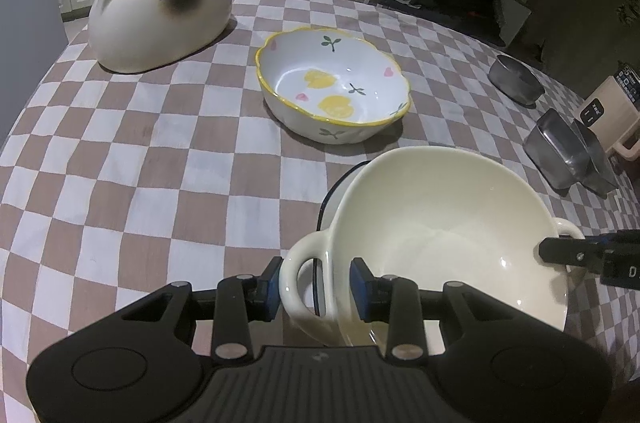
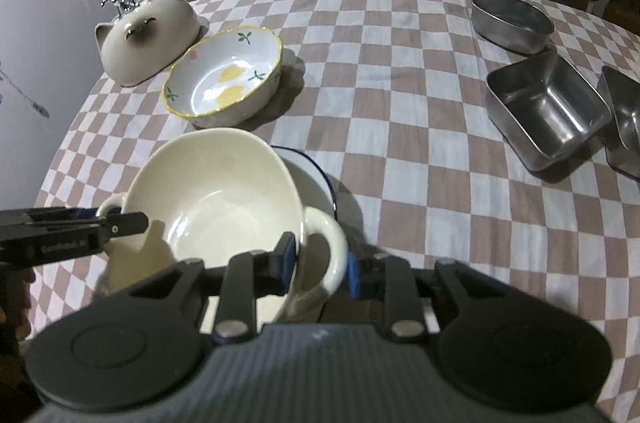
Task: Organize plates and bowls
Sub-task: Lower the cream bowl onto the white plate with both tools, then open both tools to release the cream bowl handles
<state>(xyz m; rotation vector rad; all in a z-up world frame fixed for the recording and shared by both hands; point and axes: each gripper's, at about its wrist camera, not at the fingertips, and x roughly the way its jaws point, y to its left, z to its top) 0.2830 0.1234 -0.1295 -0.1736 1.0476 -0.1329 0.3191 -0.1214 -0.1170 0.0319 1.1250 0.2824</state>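
Note:
A cream two-handled bowl (image 1: 436, 235) (image 2: 216, 195) is held tilted above a white dish with a dark blue rim (image 2: 316, 179) (image 1: 336, 191). My left gripper (image 1: 318, 281) is shut on the bowl's left handle. My right gripper (image 2: 320, 265) is shut on its right handle, and it shows at the right edge of the left wrist view (image 1: 560, 251). A yellow-rimmed floral bowl (image 1: 332, 83) (image 2: 228, 79) sits further back. A cat-shaped ceramic bowl (image 1: 160, 15) (image 2: 148, 31) lies upside down at the far left.
A round metal tin (image 2: 512, 19) (image 1: 516, 79) and two square metal tins (image 2: 548, 107) (image 1: 564, 151) stand at the right on the checkered tablecloth (image 2: 400, 83). A beige device (image 1: 608, 107) stands at the right edge. Cabinets lie beyond the table.

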